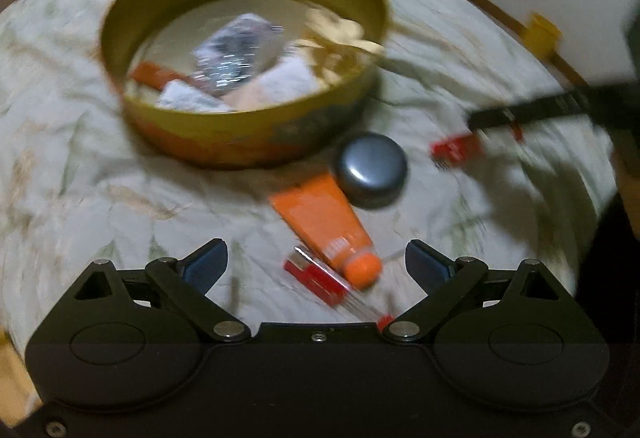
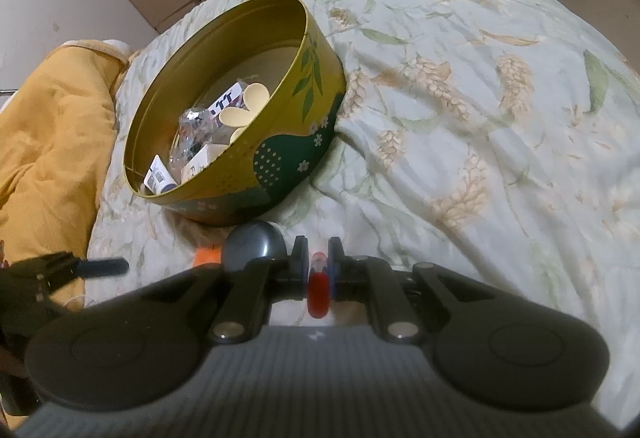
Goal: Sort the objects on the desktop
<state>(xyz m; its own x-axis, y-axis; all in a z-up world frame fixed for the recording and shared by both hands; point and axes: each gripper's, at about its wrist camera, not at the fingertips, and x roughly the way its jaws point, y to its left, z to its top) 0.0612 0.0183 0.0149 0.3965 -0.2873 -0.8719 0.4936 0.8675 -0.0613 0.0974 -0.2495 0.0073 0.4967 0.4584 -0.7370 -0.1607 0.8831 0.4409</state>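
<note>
My left gripper (image 1: pixel 316 260) hangs open over the bedspread, jaws wide apart. Between and just beyond them lie an orange tube (image 1: pixel 320 222) with an orange cap and a small red flat object (image 1: pixel 316 278); the pads touch neither. A grey round puck (image 1: pixel 372 174) sits past the tube, next to the gold tin (image 1: pixel 240 134). My right gripper (image 2: pixel 318 250) is shut on a thin red object (image 2: pixel 318 286). In the left wrist view the right gripper (image 1: pixel 480 122) enters from the right with that red piece (image 1: pixel 456 150).
The round gold tin (image 2: pixel 280 158) holds packets, wrappers and pale discs. The grey puck (image 2: pixel 254 242) lies just left of my right fingers. A yellow blanket (image 2: pixel 52 142) is bunched at the left, where the left gripper's dark finger (image 2: pixel 104 266) shows. Floral bedspread (image 2: pixel 480 118) stretches to the right.
</note>
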